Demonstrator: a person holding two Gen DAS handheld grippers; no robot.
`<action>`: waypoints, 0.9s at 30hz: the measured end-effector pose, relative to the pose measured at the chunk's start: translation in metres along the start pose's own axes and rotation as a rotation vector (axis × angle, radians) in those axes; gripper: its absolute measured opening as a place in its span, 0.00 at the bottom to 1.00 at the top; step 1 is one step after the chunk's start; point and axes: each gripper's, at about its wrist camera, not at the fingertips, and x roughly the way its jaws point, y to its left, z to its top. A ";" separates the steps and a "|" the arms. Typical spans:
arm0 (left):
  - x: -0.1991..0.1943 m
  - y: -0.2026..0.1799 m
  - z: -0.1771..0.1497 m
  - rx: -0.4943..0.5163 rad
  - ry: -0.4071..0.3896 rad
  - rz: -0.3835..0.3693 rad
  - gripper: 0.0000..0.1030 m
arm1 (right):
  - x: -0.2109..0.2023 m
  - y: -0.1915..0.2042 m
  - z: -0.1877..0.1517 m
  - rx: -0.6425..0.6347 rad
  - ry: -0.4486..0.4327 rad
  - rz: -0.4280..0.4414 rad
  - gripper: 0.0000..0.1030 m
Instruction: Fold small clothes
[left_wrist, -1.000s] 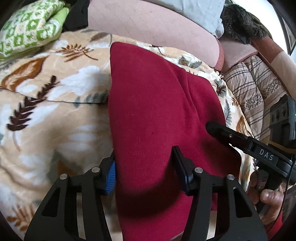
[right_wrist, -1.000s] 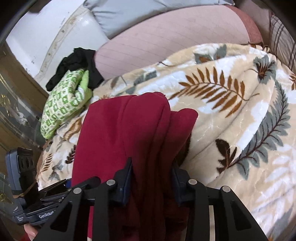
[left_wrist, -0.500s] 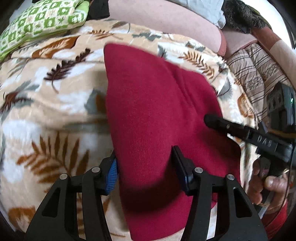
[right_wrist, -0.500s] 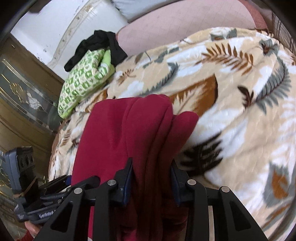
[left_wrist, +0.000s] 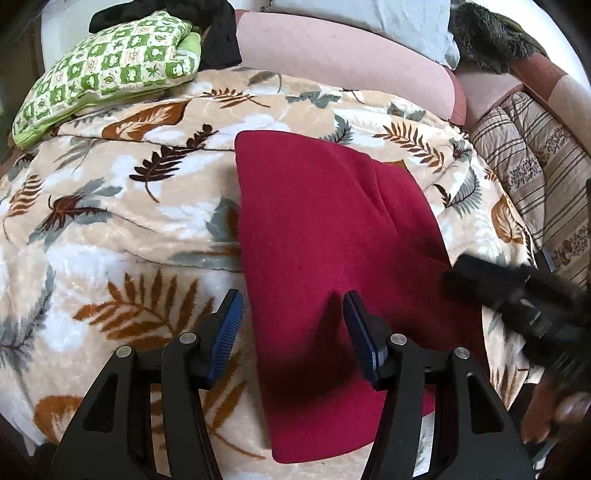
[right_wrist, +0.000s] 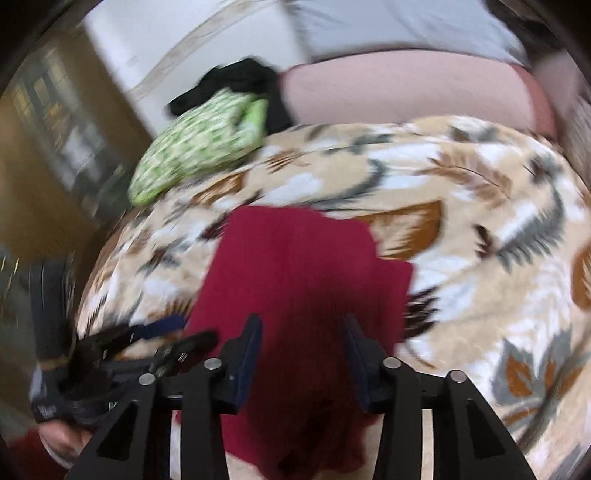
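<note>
A dark red folded garment (left_wrist: 332, 258) lies flat on a leaf-print blanket (left_wrist: 110, 221). My left gripper (left_wrist: 291, 317) is open above its near left edge, holding nothing. The other gripper (left_wrist: 517, 302) shows blurred at the garment's right edge. In the right wrist view the red garment (right_wrist: 303, 280) lies under my right gripper (right_wrist: 303, 332), whose jaws stand apart above the cloth; this view is motion-blurred. The left gripper (right_wrist: 147, 339) shows there at the lower left.
A green patterned pillow (left_wrist: 107, 74) and a black garment (left_wrist: 218, 33) lie at the far left. A pink cushion (left_wrist: 332, 48) and a grey pillow (left_wrist: 369, 14) lie behind. A striped quilt (left_wrist: 535, 166) is on the right.
Both grippers have pulled back and up from the red garment. The right gripper has let go of the cloth it was pinching, and the garment now lies flat.
</note>
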 end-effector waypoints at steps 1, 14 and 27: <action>0.001 0.000 -0.001 0.005 0.003 0.010 0.54 | 0.005 0.003 -0.003 -0.016 0.016 -0.010 0.34; -0.018 -0.004 -0.004 -0.008 -0.097 0.100 0.54 | 0.003 -0.005 -0.027 -0.002 0.035 -0.163 0.30; -0.043 -0.009 -0.006 0.009 -0.158 0.208 0.54 | -0.020 0.022 -0.021 0.023 -0.057 -0.259 0.46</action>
